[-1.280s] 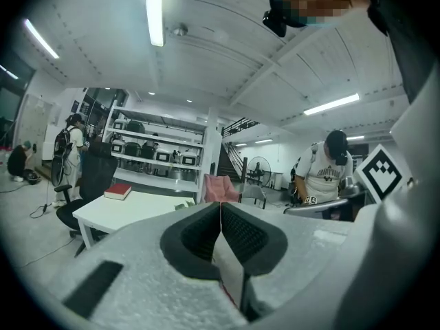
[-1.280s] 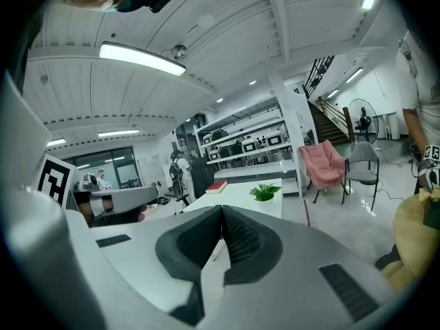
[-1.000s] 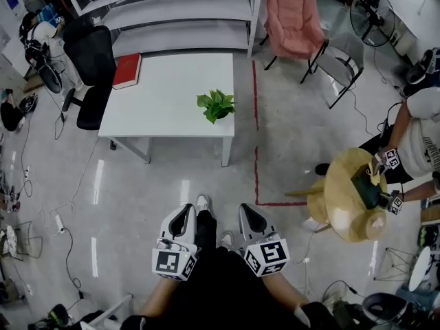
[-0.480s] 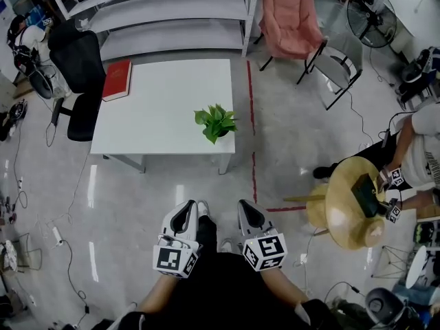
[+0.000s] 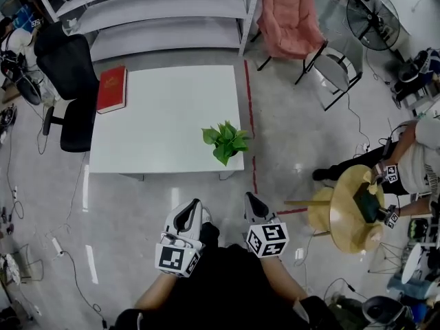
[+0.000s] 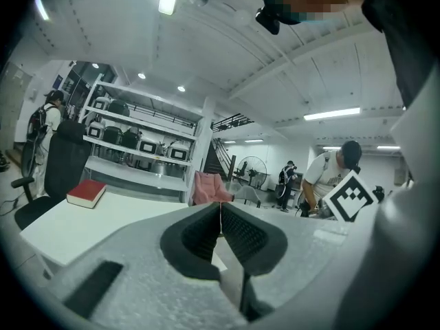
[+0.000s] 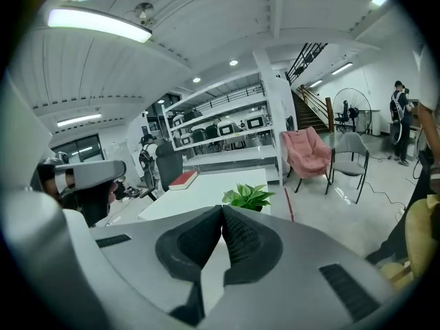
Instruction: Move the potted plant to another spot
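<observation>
A small green potted plant (image 5: 225, 141) stands near the front right corner of the white table (image 5: 158, 122); the right gripper view shows the plant (image 7: 248, 197) just past the jaw tips. My left gripper (image 5: 190, 208) and right gripper (image 5: 254, 203) are held close to my body, a step short of the table's front edge. Both are shut with nothing between the jaws. In the left gripper view my left gripper (image 6: 220, 207) points over the table top (image 6: 82, 224).
A red book (image 5: 111, 88) lies at the table's far left corner. A black office chair (image 5: 69, 81) stands left of the table, grey shelves (image 5: 165, 12) behind it, a pink chair (image 5: 289, 19) at back right. A round wooden table (image 5: 354, 208) with a person stands to my right.
I have walked closer to the table: it and the plant have slid nearer in the head view. Both grippers stay shut and held near my body.
</observation>
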### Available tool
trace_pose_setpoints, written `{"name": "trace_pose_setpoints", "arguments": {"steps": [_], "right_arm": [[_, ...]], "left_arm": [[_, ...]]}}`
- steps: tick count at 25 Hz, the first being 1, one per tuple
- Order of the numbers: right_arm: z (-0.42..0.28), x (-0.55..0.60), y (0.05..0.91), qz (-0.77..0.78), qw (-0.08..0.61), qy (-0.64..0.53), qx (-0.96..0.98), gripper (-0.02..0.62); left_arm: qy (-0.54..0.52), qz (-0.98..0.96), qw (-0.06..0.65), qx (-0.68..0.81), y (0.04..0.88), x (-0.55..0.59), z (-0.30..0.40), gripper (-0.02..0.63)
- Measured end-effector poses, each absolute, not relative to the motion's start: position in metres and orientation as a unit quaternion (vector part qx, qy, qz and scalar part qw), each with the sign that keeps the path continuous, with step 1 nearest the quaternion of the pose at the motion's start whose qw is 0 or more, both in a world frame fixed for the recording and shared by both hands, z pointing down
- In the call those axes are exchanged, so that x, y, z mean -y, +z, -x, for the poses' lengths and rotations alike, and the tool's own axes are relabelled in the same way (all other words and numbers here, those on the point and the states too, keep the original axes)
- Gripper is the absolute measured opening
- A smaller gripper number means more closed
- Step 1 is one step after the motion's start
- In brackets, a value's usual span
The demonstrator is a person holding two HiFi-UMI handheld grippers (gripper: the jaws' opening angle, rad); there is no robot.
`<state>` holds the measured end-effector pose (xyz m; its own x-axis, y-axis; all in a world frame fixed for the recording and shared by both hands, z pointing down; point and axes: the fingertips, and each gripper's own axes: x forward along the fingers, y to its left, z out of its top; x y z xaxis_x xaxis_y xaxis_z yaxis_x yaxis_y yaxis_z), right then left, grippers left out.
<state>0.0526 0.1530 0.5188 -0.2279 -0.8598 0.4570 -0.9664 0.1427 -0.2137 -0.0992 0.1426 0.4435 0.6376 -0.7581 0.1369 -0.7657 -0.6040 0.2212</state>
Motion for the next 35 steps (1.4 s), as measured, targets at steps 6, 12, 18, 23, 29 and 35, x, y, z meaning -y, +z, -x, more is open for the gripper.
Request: {"name": "trace_pose_setpoints", "arguments": {"steps": [6, 12, 18, 23, 29, 35], "right_arm": [[-0.055, -0.106, 0.540, -0.631, 0.125, 0.254, 0.722, 0.012], [-0.058, -0.075, 0.570, -0.633, 0.138, 0.290, 0.705, 0.014], [-0.071, -0.044, 0.604, -0.626, 0.145, 0.332, 0.690, 0.014], [-0.084, -0.019, 0.642, -0.619, 0.164, 0.370, 0.673, 0.015], [-0.093, 0.006, 0.679, -0.605, 0.176, 0.413, 0.657, 0.063], [-0.100, 0.030, 0.705, -0.595, 0.184, 0.441, 0.647, 0.087]], "left_arm": [[0.011, -0.903, 0.130, 0.410, 0.442, -0.102, 0.111, 0.020], [0.005, -0.910, 0.130, 0.393, 0.434, -0.082, 0.105, 0.020], [0.002, -0.909, 0.130, 0.396, 0.437, -0.054, 0.097, 0.020], [0.004, -0.908, 0.129, 0.400, 0.437, -0.026, 0.090, 0.020], [0.016, -0.904, 0.135, 0.405, 0.446, 0.006, 0.080, 0.020], [0.024, -0.902, 0.144, 0.406, 0.454, 0.038, 0.068, 0.020]]}}
